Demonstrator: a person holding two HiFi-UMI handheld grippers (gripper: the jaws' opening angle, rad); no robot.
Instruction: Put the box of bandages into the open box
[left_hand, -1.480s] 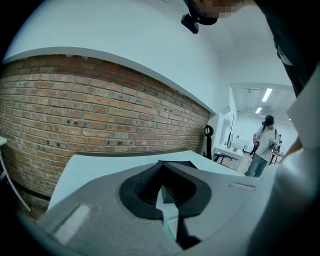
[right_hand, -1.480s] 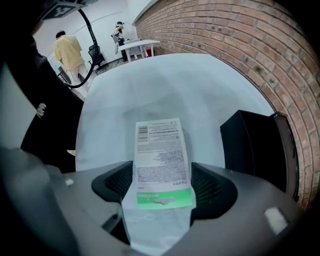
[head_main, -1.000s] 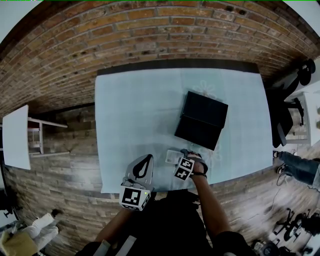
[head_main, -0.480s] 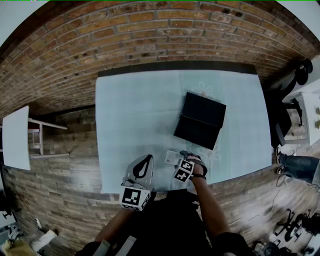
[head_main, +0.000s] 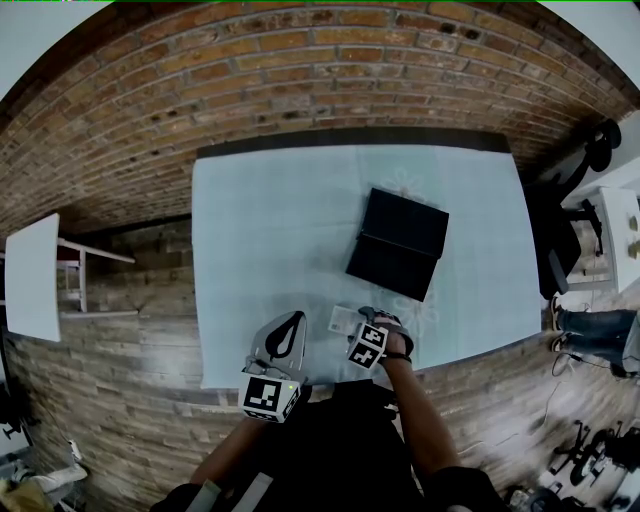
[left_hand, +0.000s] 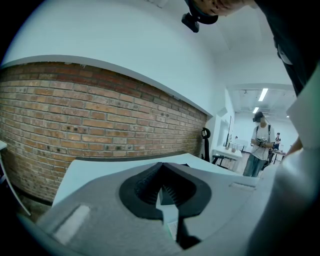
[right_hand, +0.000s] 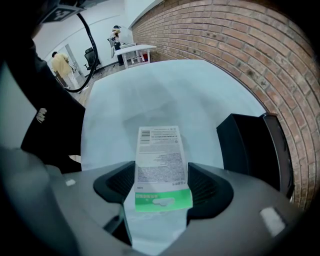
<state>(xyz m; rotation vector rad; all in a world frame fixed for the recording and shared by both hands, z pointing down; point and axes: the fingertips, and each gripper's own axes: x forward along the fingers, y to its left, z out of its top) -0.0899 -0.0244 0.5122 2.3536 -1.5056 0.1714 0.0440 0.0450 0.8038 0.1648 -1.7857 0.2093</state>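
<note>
Right gripper (head_main: 356, 322) clamped on the box of bandages (right_hand: 159, 165) – low over the table's (head_main: 270, 230) 6 o'clock edge, black open box (head_main: 398, 243) at its 1 o'clock, left gripper (head_main: 291, 321) – jaws together, empty.

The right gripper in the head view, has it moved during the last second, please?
No, not noticeably: the right gripper stays just as far from the open black box, its claw on the box of bandages.
</note>
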